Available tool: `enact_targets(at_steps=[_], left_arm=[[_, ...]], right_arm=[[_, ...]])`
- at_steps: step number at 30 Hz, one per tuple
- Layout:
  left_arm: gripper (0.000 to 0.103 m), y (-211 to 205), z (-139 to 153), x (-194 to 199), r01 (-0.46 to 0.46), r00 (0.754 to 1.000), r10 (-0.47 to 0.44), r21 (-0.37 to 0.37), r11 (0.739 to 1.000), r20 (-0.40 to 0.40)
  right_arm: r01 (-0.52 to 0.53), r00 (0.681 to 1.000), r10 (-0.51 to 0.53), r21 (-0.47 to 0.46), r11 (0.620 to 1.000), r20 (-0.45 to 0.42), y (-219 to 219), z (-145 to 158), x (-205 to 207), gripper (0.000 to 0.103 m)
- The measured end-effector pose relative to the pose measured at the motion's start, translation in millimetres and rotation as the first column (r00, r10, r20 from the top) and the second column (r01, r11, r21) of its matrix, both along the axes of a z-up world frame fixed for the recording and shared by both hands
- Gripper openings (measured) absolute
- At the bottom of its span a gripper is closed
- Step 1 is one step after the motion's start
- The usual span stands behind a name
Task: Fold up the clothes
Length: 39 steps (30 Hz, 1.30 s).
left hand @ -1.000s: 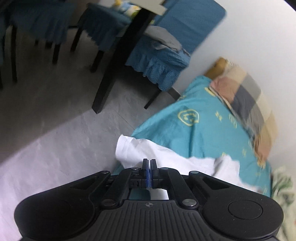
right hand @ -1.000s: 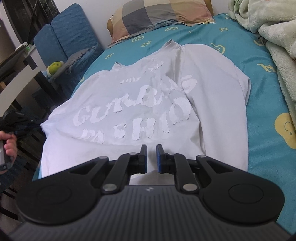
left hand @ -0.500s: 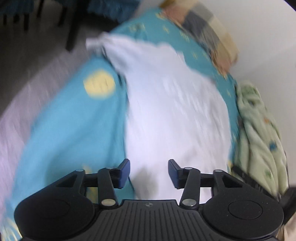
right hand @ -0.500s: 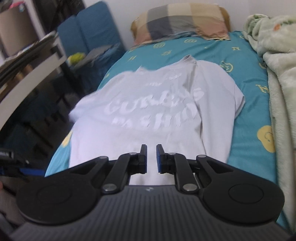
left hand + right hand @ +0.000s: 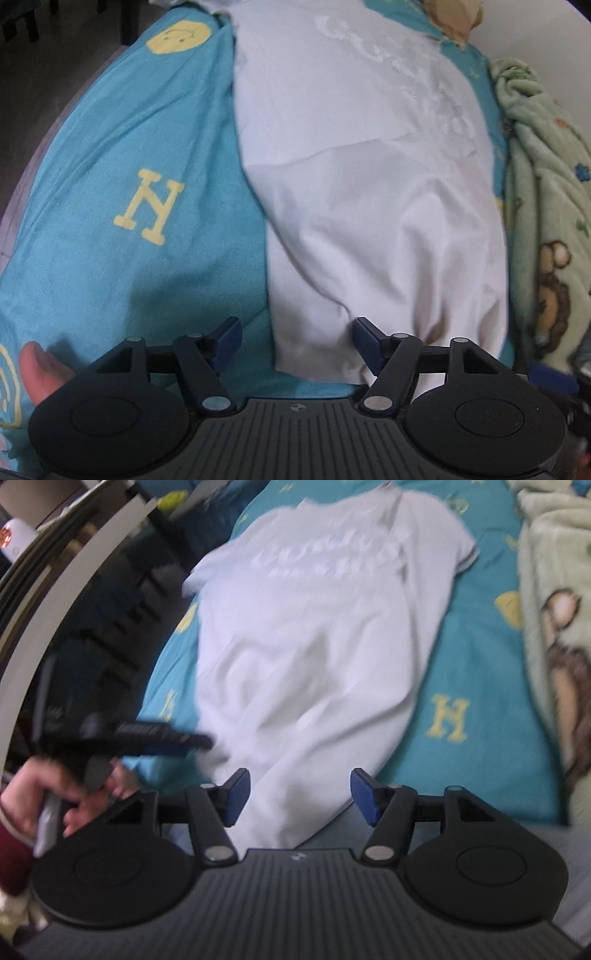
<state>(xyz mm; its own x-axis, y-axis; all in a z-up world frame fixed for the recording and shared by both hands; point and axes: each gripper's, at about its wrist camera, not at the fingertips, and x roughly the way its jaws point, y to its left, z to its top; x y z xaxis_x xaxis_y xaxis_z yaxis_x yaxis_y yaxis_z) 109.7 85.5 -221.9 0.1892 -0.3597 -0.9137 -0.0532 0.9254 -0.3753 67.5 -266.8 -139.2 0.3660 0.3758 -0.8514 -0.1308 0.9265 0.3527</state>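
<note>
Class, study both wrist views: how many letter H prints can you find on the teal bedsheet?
2 clearly: one left of the white T-shirt in the left wrist view, one right of it in the right wrist view. The shirt and green blanket may hide others.

Right gripper (image 5: pixel 297 794) low in the frame, its jaws just opened wide, blue fingers (image 5: pixel 236 794) clear of the cloth. The white T-shirt (image 5: pixel 314 646) lies across the teal bed sheet (image 5: pixel 480 664), its hem between the fingers. Lower left, a hand (image 5: pixel 48 797) holds the left gripper (image 5: pixel 147 738). Green blanket (image 5: pixel 554 590) along the right edge.
</note>
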Motion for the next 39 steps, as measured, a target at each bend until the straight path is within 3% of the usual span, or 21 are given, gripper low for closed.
enact_targets(at_steps=[3,6,8,9,10,11,12,13,20,24,27,31,33,36,37,39], left_arm=[[0.073,7.5,-6.2,2.0,-0.045,0.998,0.043,-0.031,0.999,-0.045],[0.071,1.6,-3.8,-1.9,-0.021,0.999,0.021,-0.007,1.000,-0.036],[0.044,1.1,-0.5,-4.8,-0.004,1.000,0.003,-0.007,1.000,-0.031],[0.038,2.0,1.0,-6.4,0.001,1.000,-0.001,-0.006,1.000,-0.031],[0.022,3.2,2.9,-7.9,0.006,1.000,-0.006,-0.004,1.000,-0.029],[0.004,5.5,5.4,-9.1,0.012,1.000,-0.012,0.002,1.000,-0.022],[0.002,9.7,8.9,-9.9,0.013,1.000,-0.013,-0.001,1.000,-0.015],[0.001,16.4,13.9,-10.4,0.012,1.000,-0.012,-0.019,1.000,-0.005],[0.000,90.0,74.0,-5.7,-0.080,0.991,0.096,-0.172,0.982,0.090],[0.000,98.5,101.1,4.1,-0.119,0.980,0.149,-0.212,0.970,0.133],[0.001,102.2,95.1,6.4,-0.136,0.982,0.161,-0.224,0.965,0.098],[0.001,54.8,36.9,18.0,-0.128,0.990,0.136,-0.178,0.976,0.032],[0.006,39.2,12.9,20.6,-0.109,0.994,0.111,-0.154,0.982,0.006],[0.035,27.3,3.6,18.0,-0.039,0.999,0.040,-0.089,0.995,0.003],[0.051,23.4,2.5,17.3,-0.014,1.000,0.015,-0.068,0.998,0.003],[0.060,16.1,0.1,16.0,0.030,1.000,-0.030,-0.022,0.999,0.002]], right_arm=[[-0.036,0.999,0.035,-0.060,0.998,-0.013,25.0,-7.3,-4.5,0.063],[-0.067,0.998,0.064,-0.095,0.993,-0.028,42.3,-15.5,-3.3,0.063],[-0.079,0.997,0.078,-0.153,0.985,-0.015,48.8,-18.5,-2.1,0.061],[-0.079,0.997,0.079,-0.185,0.979,-0.008,50.5,-19.7,-1.3,0.053],[-0.076,0.997,0.076,-0.204,0.976,-0.007,48.5,-20.7,0.6,0.043],[-0.069,0.998,0.067,-0.207,0.976,-0.016,43.7,-21.4,2.6,0.021],[-0.052,0.999,0.047,-0.201,0.978,-0.027,37.2,-21.1,4.6,0.009],[-0.030,0.999,0.026,-0.194,0.981,-0.025,29.2,-19.7,5.8,0.009],[0.095,0.994,-0.083,-0.176,0.980,0.077,-30.0,22.2,14.3,0.005],[0.161,0.981,-0.142,-0.145,0.976,0.131,-62.6,47.4,20.7,0.005],[0.189,0.971,-0.164,-0.139,0.972,0.172,-81.4,61.0,24.7,0.005],[0.203,0.971,-0.180,-0.149,0.968,0.158,-91.7,49.0,26.1,0.005],[0.205,0.974,-0.188,-0.135,0.969,0.129,-91.9,34.9,23.7,0.005],[0.208,0.973,-0.195,-0.109,0.972,0.122,-94.8,23.0,21.0,0.005],[0.213,0.972,-0.201,-0.099,0.972,0.119,-96.9,20.3,21.6,0.005],[0.224,0.970,-0.215,-0.080,0.971,0.111,-101.0,15.1,22.8,0.005]])
